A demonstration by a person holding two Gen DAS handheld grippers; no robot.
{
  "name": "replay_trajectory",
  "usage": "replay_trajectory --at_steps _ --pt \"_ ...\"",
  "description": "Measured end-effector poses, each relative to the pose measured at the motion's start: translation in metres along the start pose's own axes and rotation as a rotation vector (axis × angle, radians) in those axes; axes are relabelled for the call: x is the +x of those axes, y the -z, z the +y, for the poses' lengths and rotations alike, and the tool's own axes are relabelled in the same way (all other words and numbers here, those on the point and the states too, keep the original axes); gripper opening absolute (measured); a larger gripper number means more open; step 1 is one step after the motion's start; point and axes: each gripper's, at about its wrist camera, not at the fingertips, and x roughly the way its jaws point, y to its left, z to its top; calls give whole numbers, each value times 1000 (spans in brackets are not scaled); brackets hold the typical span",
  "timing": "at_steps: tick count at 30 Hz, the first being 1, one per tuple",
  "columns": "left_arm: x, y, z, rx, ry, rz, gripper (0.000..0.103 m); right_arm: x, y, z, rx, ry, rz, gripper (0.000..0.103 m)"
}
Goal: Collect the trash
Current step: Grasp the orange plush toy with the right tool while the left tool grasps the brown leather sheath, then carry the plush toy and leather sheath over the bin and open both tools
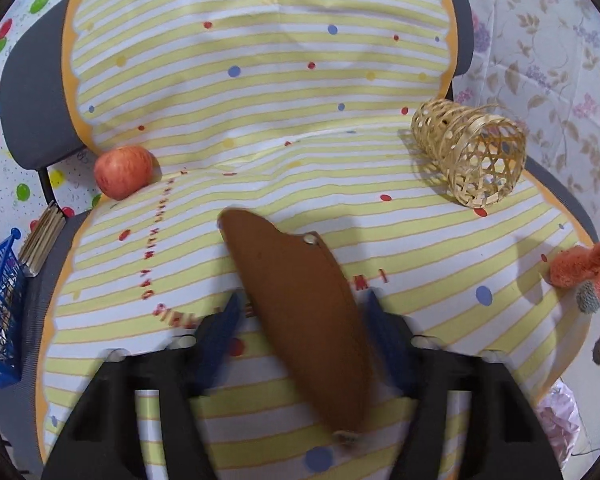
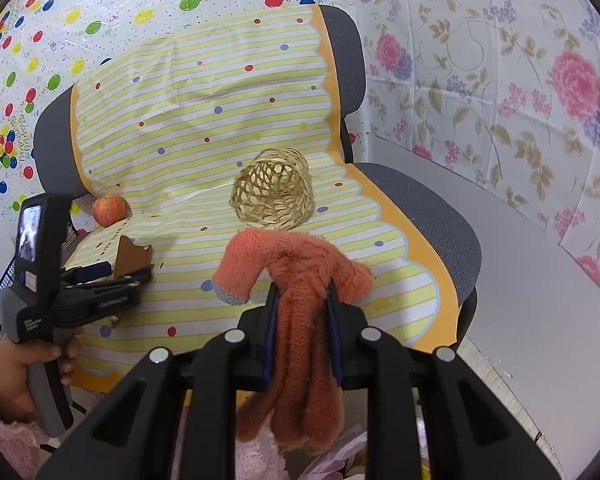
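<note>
Two tongs, left tongs (image 1: 300, 300) pinching smooth brown, perhaps leather pouch (image 1: 300, 320), right tongs (image 2: 302, 292) clamping fuzzy orange knit glove (image 2: 300, 280), woven bamboo basket (image 2: 272, 196) beyond

A grey office chair (image 2: 440, 216) carries everything, draped in a yellow-striped dotted cloth (image 2: 204, 120). On the seat lie a red apple (image 1: 123, 172) (tucked against the backrest) and a woven bamboo basket (image 1: 470, 152) tipped sideways.
</note>
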Motion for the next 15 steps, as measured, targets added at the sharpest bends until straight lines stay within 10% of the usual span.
replay_trajectory --at_steps 15 --pt "-93 42 -5 31 269 -133 51 -36 17 -15 77 -70 24 21"
